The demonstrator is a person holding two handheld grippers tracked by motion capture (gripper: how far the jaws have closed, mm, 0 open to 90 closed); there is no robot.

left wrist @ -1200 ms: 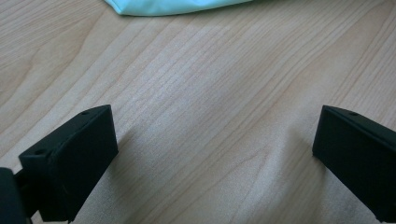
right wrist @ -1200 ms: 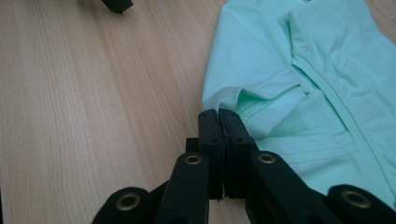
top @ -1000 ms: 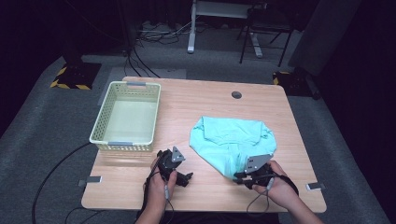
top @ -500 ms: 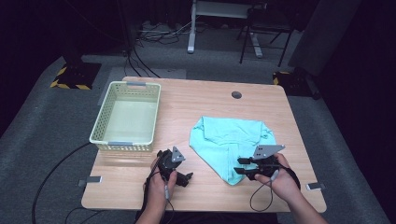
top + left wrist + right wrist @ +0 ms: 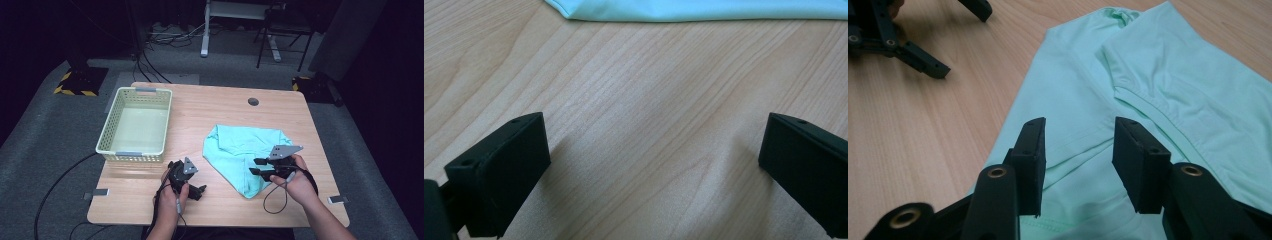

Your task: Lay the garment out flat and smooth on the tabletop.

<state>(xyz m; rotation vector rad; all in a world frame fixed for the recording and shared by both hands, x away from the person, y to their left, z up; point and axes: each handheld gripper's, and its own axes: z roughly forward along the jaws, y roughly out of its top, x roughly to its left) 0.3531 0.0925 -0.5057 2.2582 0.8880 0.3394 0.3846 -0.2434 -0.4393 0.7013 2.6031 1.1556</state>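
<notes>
A mint-green garment (image 5: pixel 245 152) lies crumpled on the right half of the wooden table (image 5: pixel 210 115), its lower point reaching toward the near edge. A pale yellow plastic basket (image 5: pixel 136 125) stands on the left half, well apart from the cloth, with bare wood between them. A round dark cable port (image 5: pixel 253 101) sits in the tabletop beyond the garment. Past the far edge, a desk's legs (image 5: pixel 206 30) and loose cables stand on the grey carpet. Nothing lies between either tool and the cloth.

The right gripper (image 5: pixel 256 167) hovers over the garment's lower right part, its jaws parted by a narrow gap and holding nothing. In the right gripper view the fabric (image 5: pixel 1148 100) runs beneath and between the two jaws, with a folded seam crossing just ahead of them; whether the tips touch the cloth is hard to judge from this angle. The left gripper (image 5: pixel 197 191) rests low over bare wood near the front edge, just left of the garment's point. In the left gripper view its jaws stand wide apart over the tabletop, and the garment's hem (image 5: pixel 694 10) shows along the top.

Compared with a second ago, the right gripper has lifted off the cloth's right edge and swung to point leftward over it, while the left gripper, the basket and the garment have stayed where they were.
</notes>
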